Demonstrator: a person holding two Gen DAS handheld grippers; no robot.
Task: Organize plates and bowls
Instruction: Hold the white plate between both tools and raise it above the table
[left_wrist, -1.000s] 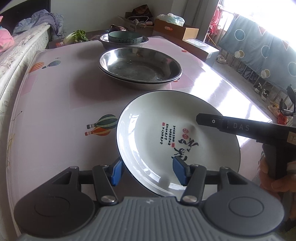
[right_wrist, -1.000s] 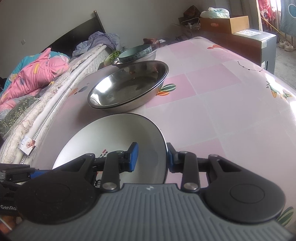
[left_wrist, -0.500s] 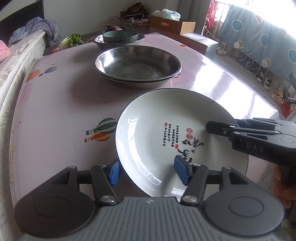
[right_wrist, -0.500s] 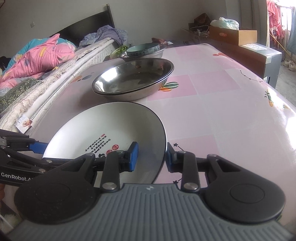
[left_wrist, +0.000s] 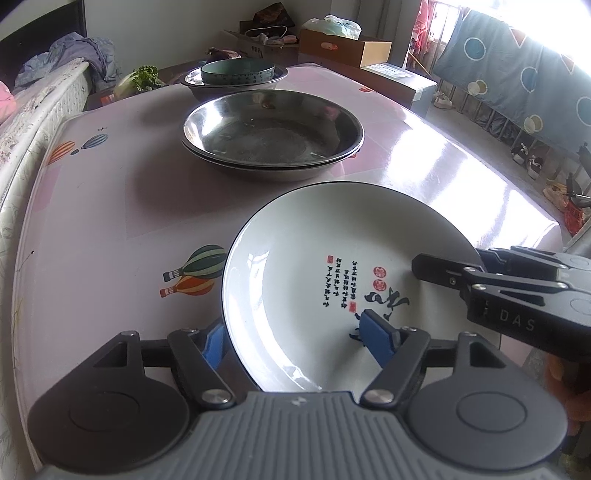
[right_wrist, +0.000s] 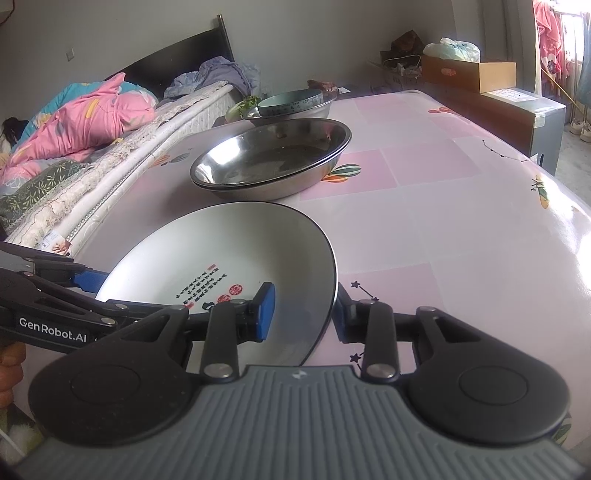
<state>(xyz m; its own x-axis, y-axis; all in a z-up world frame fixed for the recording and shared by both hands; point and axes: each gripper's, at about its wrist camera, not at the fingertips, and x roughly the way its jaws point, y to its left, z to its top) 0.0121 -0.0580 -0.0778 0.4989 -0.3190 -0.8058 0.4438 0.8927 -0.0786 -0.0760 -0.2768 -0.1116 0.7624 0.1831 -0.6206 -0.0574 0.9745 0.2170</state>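
While the white plate (left_wrist: 332, 273) with black calligraphy and red stamps sits at the near edge of the pink table (left_wrist: 92, 229), both grippers are working its rim from opposite sides. Left gripper (left_wrist: 295, 341) has its blue pads on either side of the plate's near edge, one pad under the rim on the outside and one over the inside, but the jaws have just been opening and there's clear daylight around the inner pad, so it's straddling the rim, not pinching it. Right gripper (right_wrist: 303, 314) is the one that looks like it's got it: its jaws stand narrow with the plate's dark-lined rim between them, the outer pad right against the edge, and the plate sits tilted in that view, so I'd call it clamped on the plate. Beyond the plate, well apart from it, is a stack of two wide steel basins (left_wrist: 273, 138), and behind that another steel bowl (left_wrist: 236, 83) with a teal ceramic bowl (left_wrist: 238, 72) nested inside. Hot-air balloon prints (left_wrist: 195, 271) show on the tablecloth just left of the plate, and a bed with a pink quilt (right_wrist: 85, 118) runs along the table's far side.
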